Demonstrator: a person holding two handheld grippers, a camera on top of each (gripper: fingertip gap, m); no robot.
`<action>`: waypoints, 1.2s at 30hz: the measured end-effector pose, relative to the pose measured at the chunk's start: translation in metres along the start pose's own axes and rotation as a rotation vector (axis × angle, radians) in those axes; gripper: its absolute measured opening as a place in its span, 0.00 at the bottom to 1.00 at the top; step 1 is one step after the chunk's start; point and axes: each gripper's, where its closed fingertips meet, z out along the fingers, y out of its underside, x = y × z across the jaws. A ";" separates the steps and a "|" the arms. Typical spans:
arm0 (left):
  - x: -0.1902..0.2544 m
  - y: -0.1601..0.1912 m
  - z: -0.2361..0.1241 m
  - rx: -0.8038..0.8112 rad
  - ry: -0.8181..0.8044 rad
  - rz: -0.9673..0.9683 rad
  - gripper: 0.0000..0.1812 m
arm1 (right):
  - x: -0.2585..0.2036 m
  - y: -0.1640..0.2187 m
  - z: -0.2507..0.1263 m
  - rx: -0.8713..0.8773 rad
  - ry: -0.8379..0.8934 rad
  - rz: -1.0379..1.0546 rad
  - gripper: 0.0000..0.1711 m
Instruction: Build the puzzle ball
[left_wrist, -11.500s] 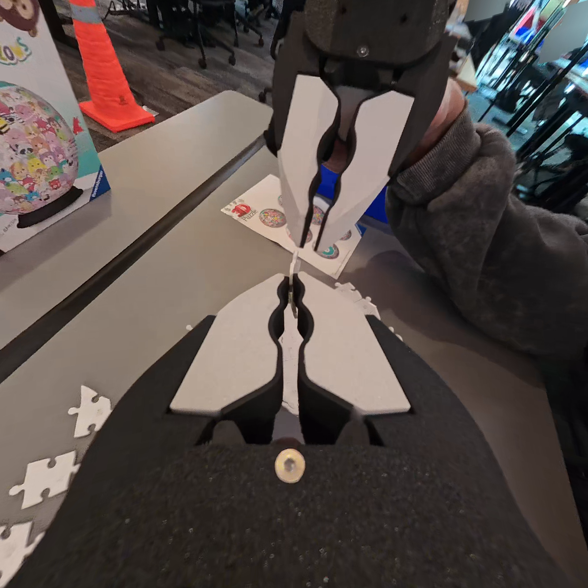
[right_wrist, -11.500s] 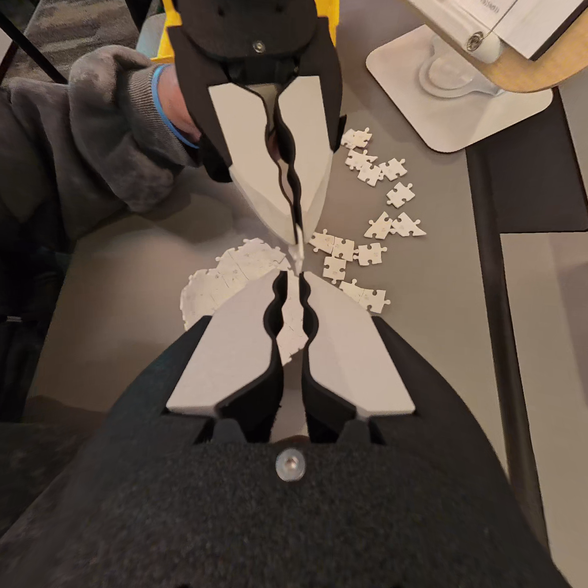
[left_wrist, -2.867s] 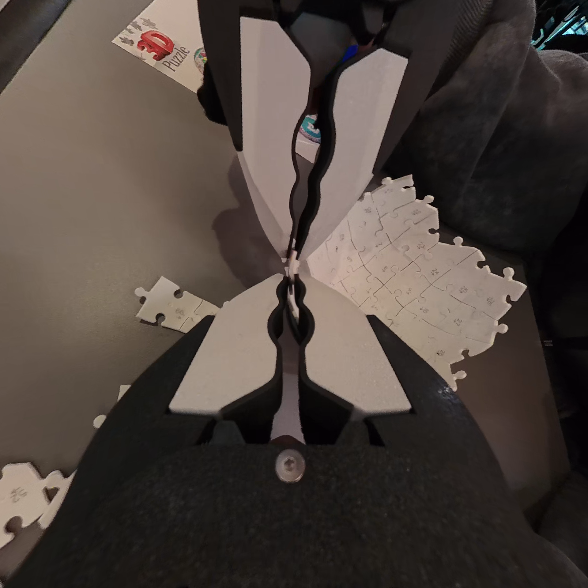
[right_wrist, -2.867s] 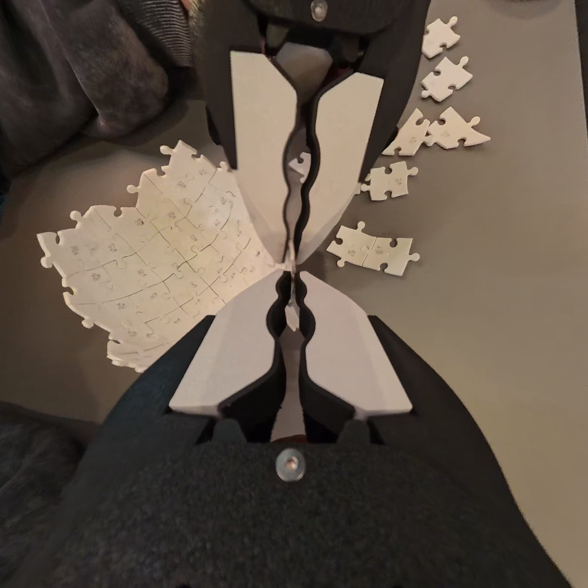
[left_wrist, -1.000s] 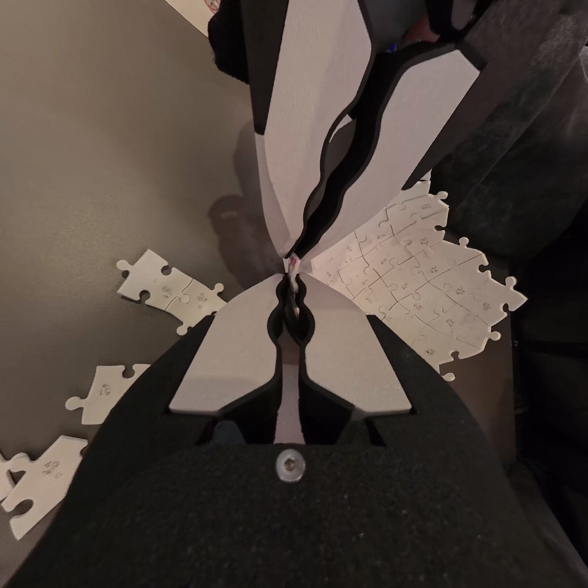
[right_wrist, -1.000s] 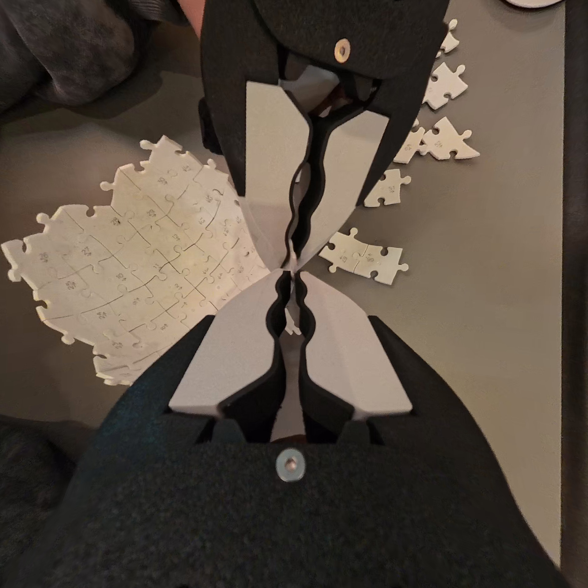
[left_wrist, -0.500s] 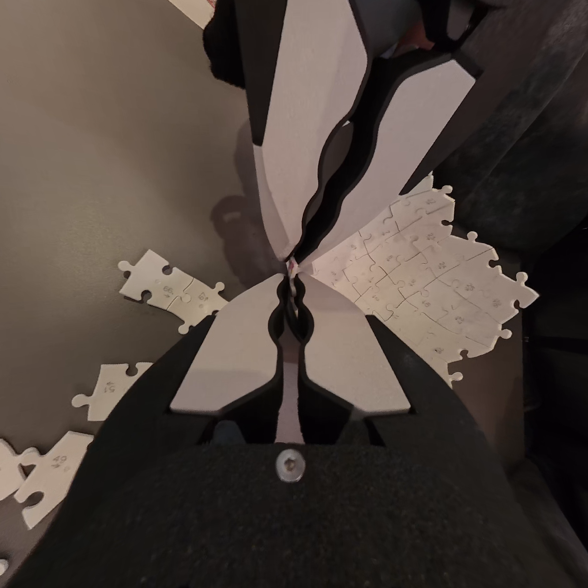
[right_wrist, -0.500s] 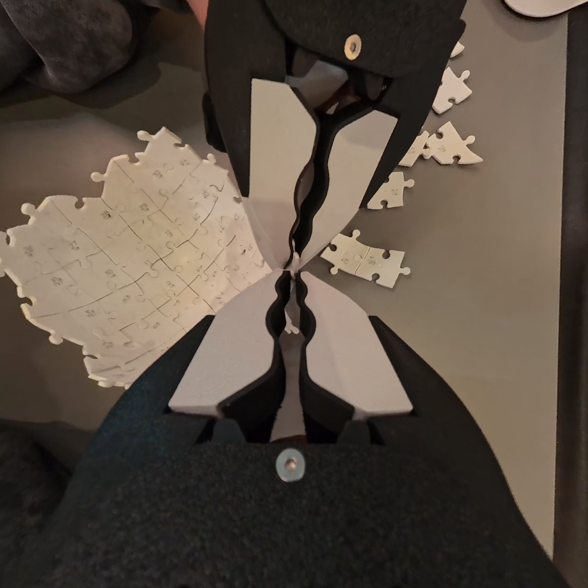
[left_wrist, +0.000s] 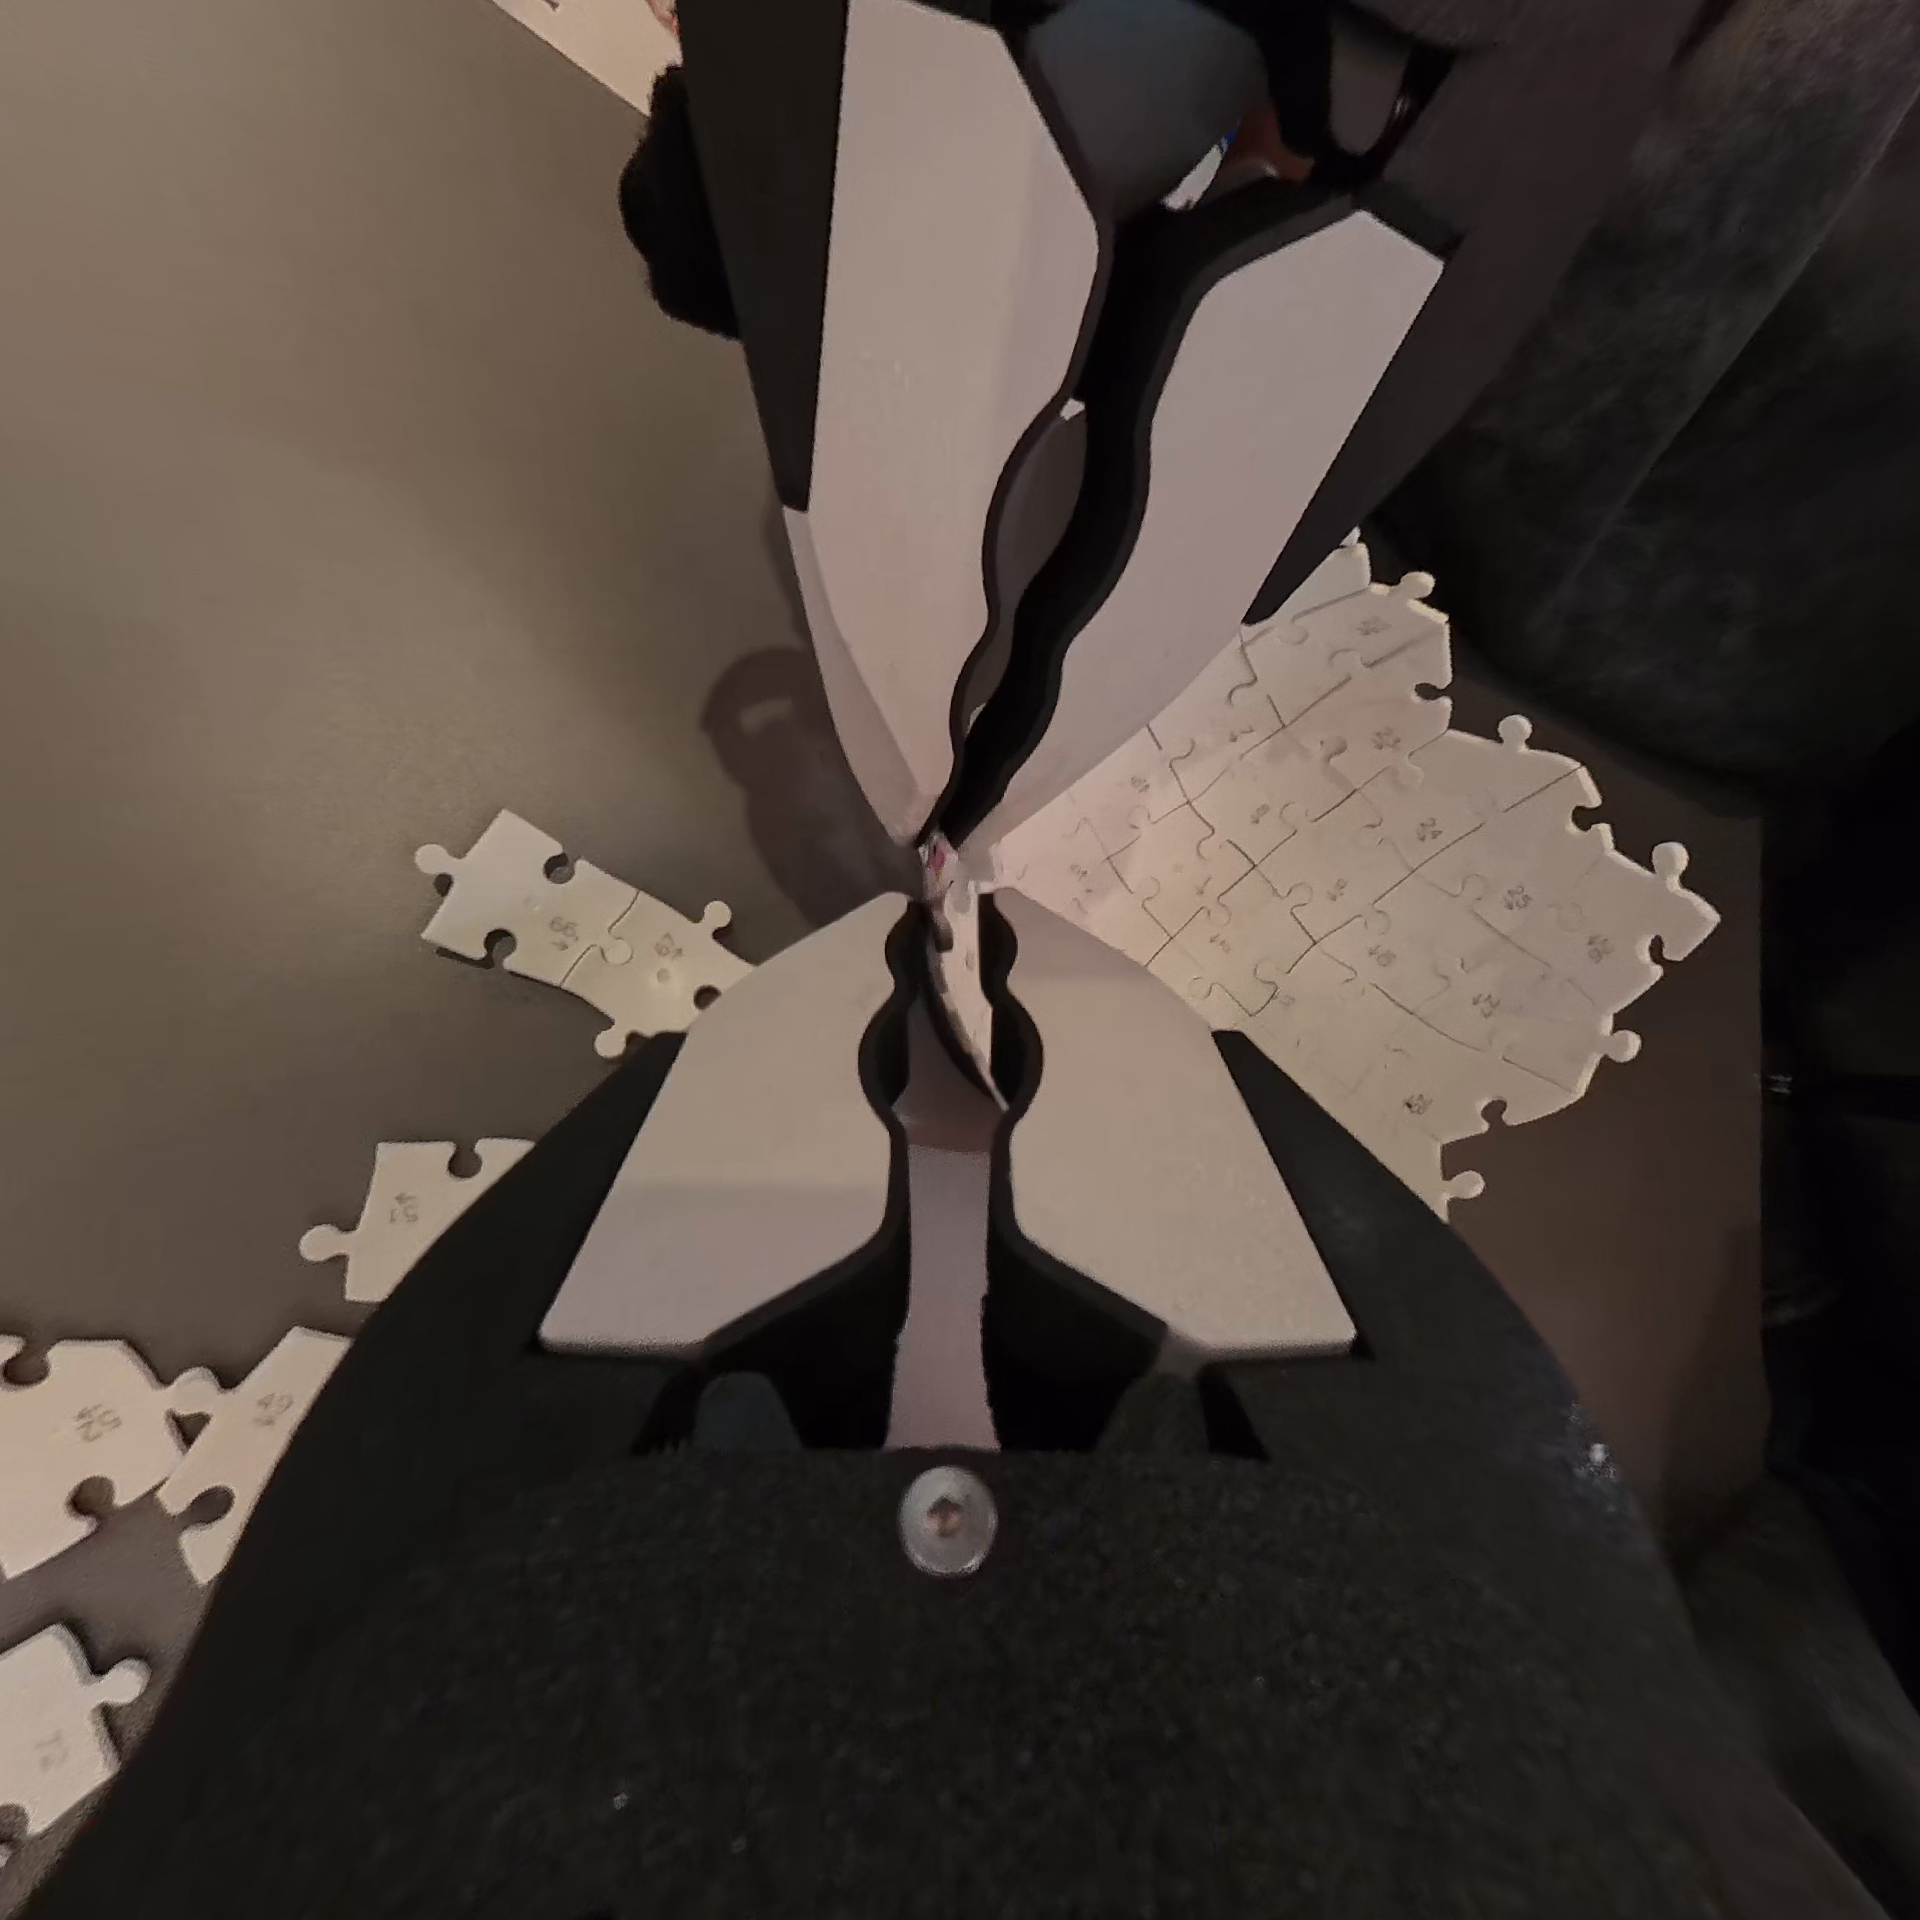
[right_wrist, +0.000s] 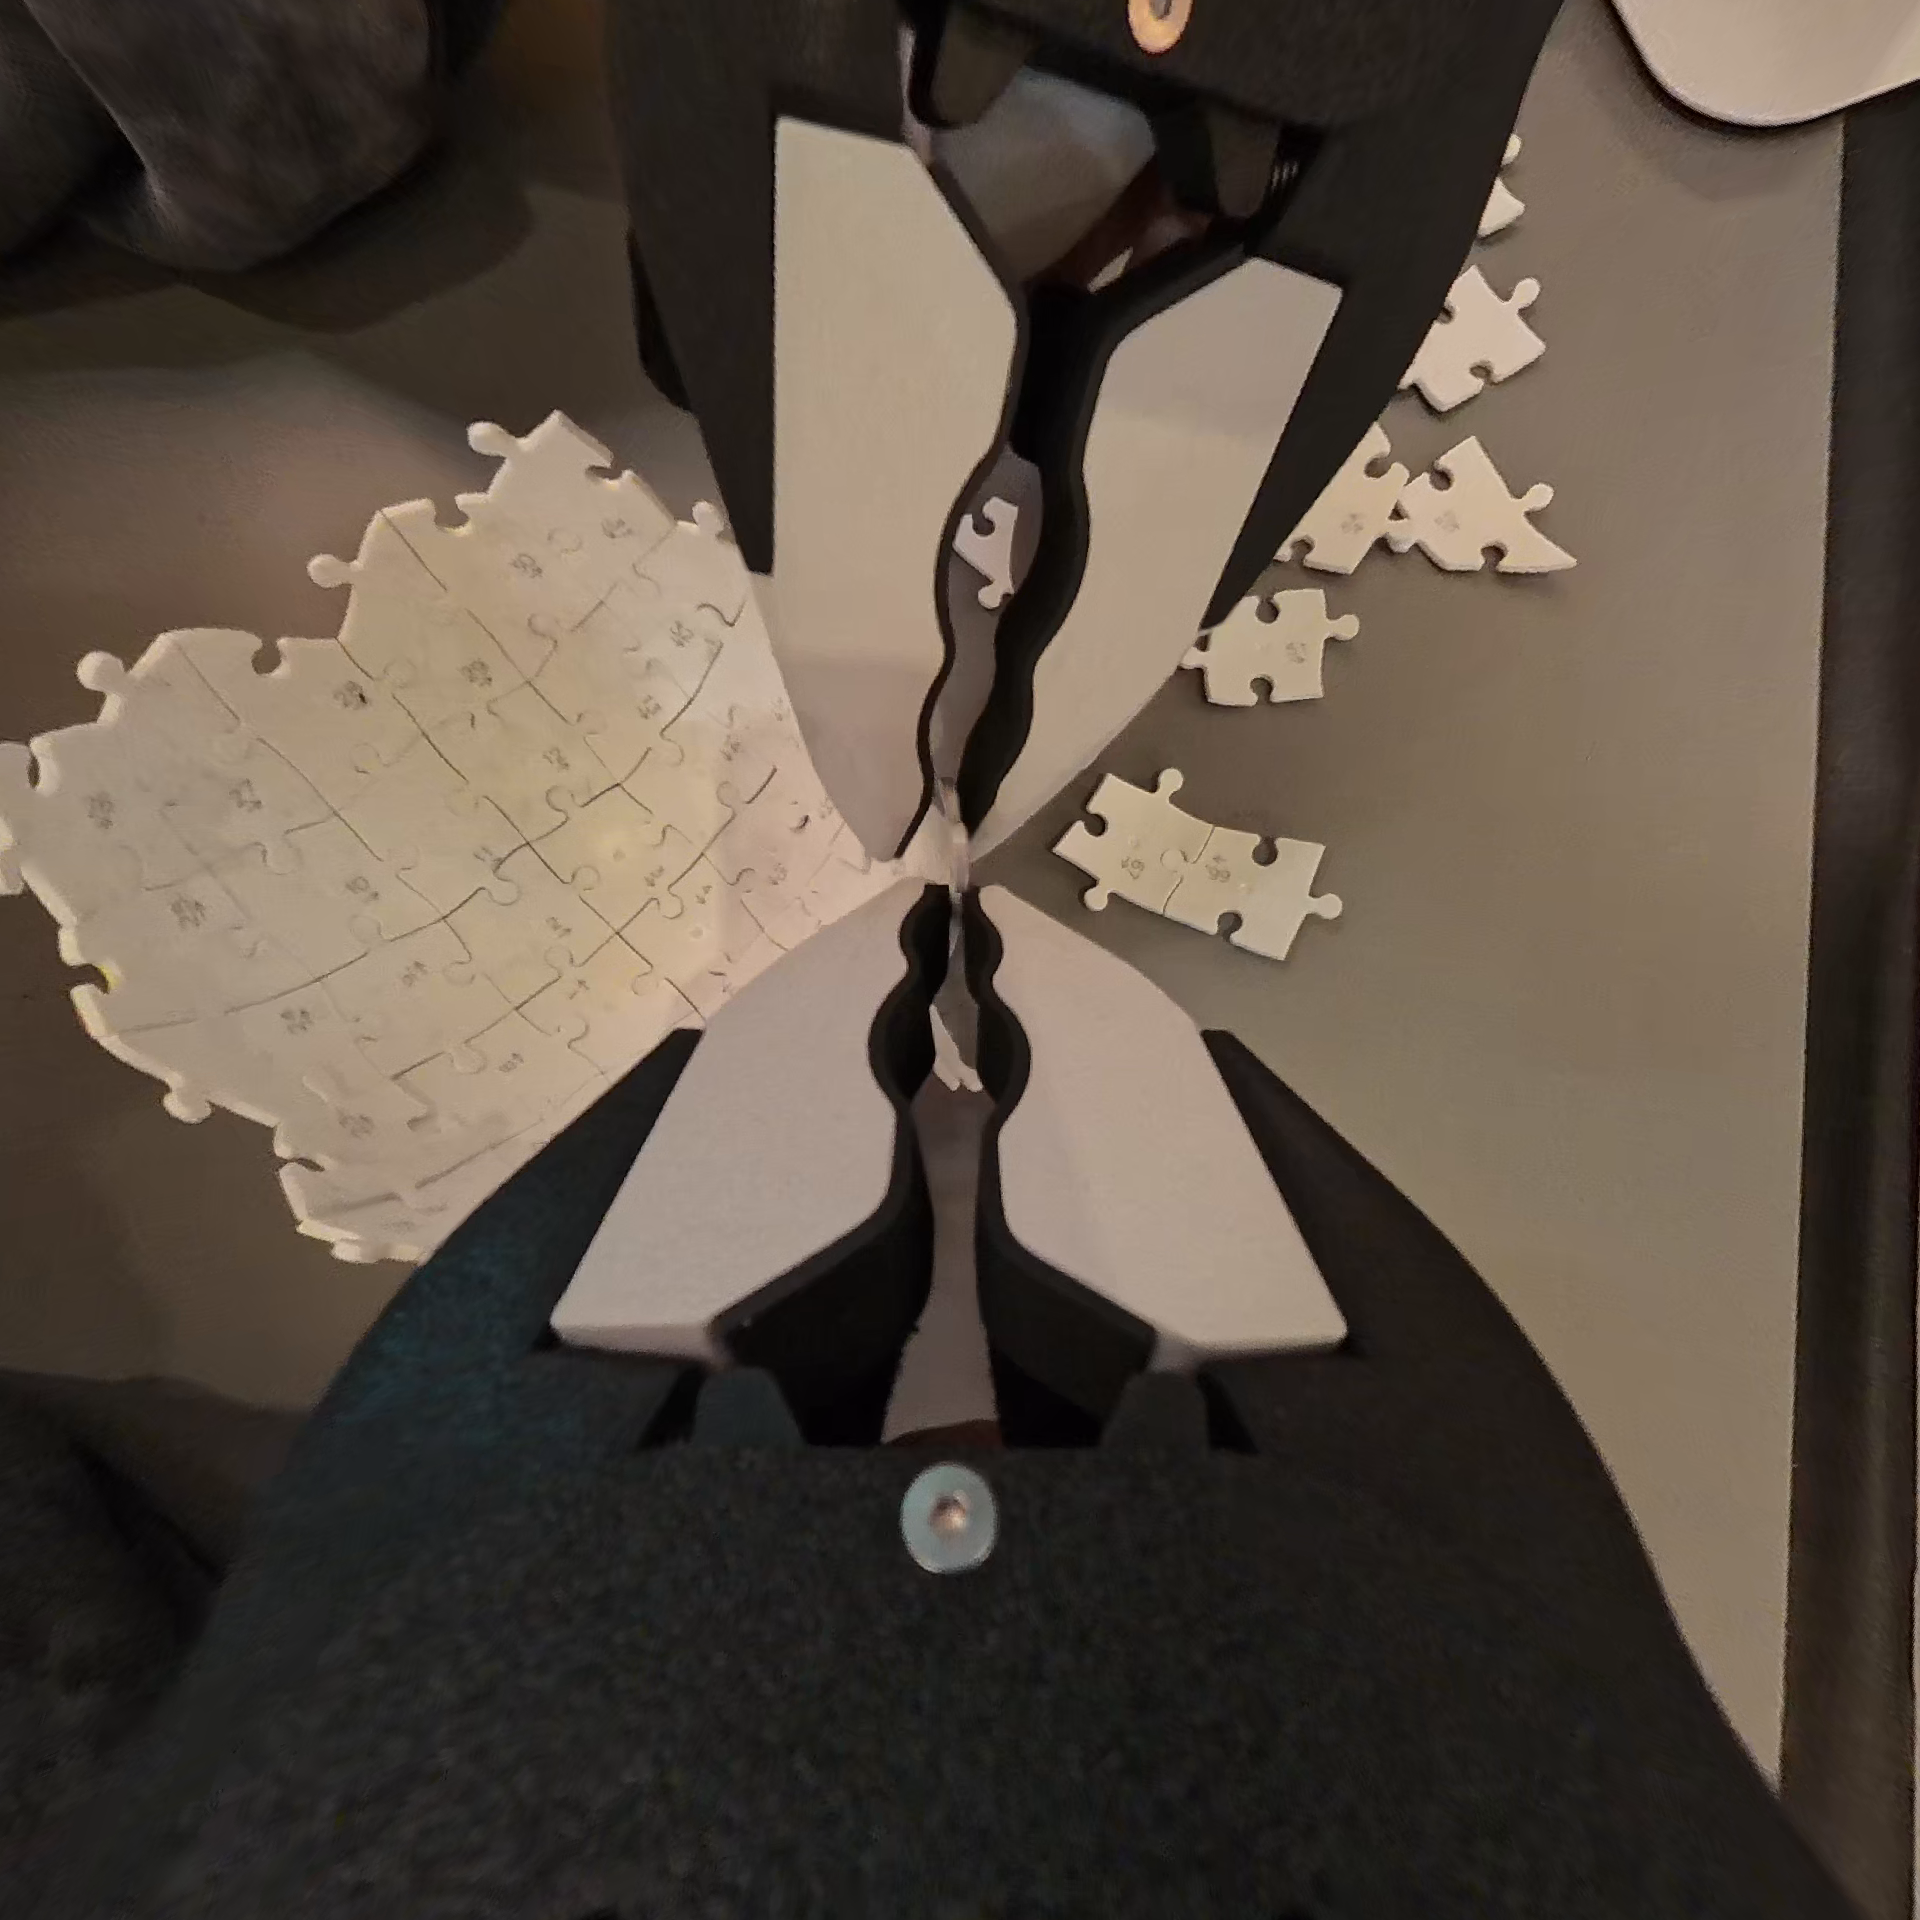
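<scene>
The partly built puzzle ball is a curved white shell of joined pieces (left_wrist: 1351, 883), seen from its numbered inner side; it also shows in the right wrist view (right_wrist: 416, 831). My left gripper (left_wrist: 940, 920) is shut on the shell's near edge, with a thin white edge between its jaws. My right gripper (right_wrist: 951, 904) is shut on the same edge and meets the left one tip to tip. The right gripper (left_wrist: 940, 831) comes in from above in the left wrist view, the left gripper (right_wrist: 945, 821) from above in the right wrist view. I cannot tell whether either also pinches a separate piece.
On the grey table (right_wrist: 1558, 1143) lie a joined pair of pieces (left_wrist: 582, 925) (right_wrist: 1195, 868) and several loose pieces (left_wrist: 405, 1216) (left_wrist: 83, 1434) (right_wrist: 1273, 644) (right_wrist: 1475, 520). A person's dark sleeve (left_wrist: 1662, 416) is beside the shell. A dark strip (right_wrist: 1870, 935) runs along the table's edge.
Both grippers stay shut tip to tip on the shell's edge. The shell has swung a little outward, away from the grippers. The loose pieces have shifted slightly in view.
</scene>
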 end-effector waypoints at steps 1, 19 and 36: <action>-0.001 0.001 0.000 -0.009 -0.006 -0.001 0.05 | 0.001 0.000 0.000 0.000 0.004 -0.004 0.02; -0.004 0.005 0.002 -0.041 -0.056 0.039 0.01 | -0.003 0.000 -0.002 0.004 -0.010 -0.024 0.04; -0.001 -0.008 -0.016 0.052 -0.030 0.022 0.11 | 0.002 -0.012 -0.033 0.088 0.051 -0.024 0.08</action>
